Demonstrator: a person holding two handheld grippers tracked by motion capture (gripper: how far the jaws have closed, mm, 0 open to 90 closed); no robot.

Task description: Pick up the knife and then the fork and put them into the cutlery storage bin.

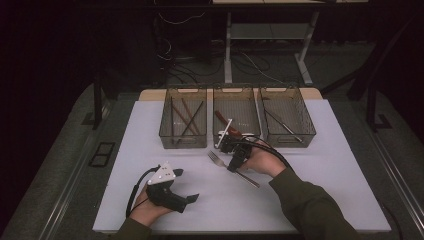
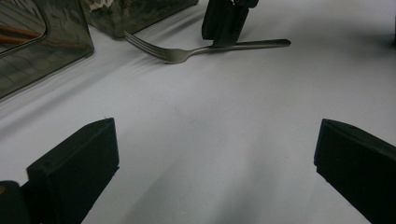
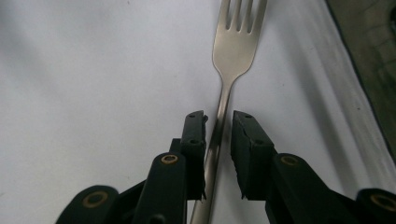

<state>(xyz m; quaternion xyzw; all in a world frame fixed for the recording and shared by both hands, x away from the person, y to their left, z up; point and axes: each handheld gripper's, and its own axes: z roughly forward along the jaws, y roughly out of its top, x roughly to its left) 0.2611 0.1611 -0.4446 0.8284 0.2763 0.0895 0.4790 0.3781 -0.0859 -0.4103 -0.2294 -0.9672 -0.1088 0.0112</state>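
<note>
Fork between nearly closed right tongs, 3 bins just beyond, left tongs wide open.

Plain silver metal fork with four tines is lying flat on white tabletop in front of you, just before middle one of three mesh baskets. Tines are pointing away from you and leftward, slim handle running back toward your right. In right gripper view, fork is sitting lengthwise, handle passing between two black jaws. In left gripper view, fork is lying crosswise, tines left.
</note>
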